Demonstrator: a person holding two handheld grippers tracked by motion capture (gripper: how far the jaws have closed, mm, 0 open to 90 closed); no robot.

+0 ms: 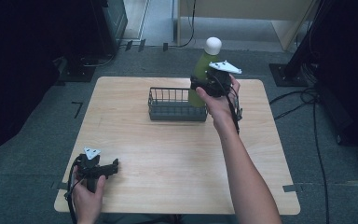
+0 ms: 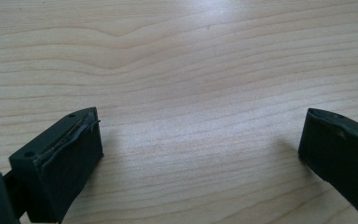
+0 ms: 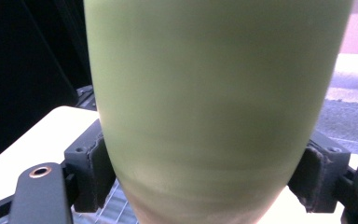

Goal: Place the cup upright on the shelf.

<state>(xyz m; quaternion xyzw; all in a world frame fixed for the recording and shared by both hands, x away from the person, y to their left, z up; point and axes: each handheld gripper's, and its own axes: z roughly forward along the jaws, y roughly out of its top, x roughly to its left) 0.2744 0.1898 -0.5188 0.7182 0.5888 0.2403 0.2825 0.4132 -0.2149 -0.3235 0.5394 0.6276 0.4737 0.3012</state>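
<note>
A green bottle (image 1: 200, 70) with a white cap hangs upright over the right end of a dark wire basket (image 1: 170, 111) on the wooden table (image 1: 177, 154). My right gripper (image 1: 200, 85) is shut on the bottle's lower body, held from the right by a hand. In the right gripper view the green bottle (image 3: 209, 107) looms close, and both pads (image 3: 95, 175) press its sides, with basket wires just below. My left gripper (image 1: 115, 164) rests near the table's front left corner, pointing right. The left gripper view has its jaws wide apart over bare wood, left gripper (image 2: 200, 135) open.
Dark equipment and cables lie on the grey floor around the table. A light wooden cabinet (image 1: 242, 11) stands at the back. The basket sits at the table's far middle, with bare wood in front of it.
</note>
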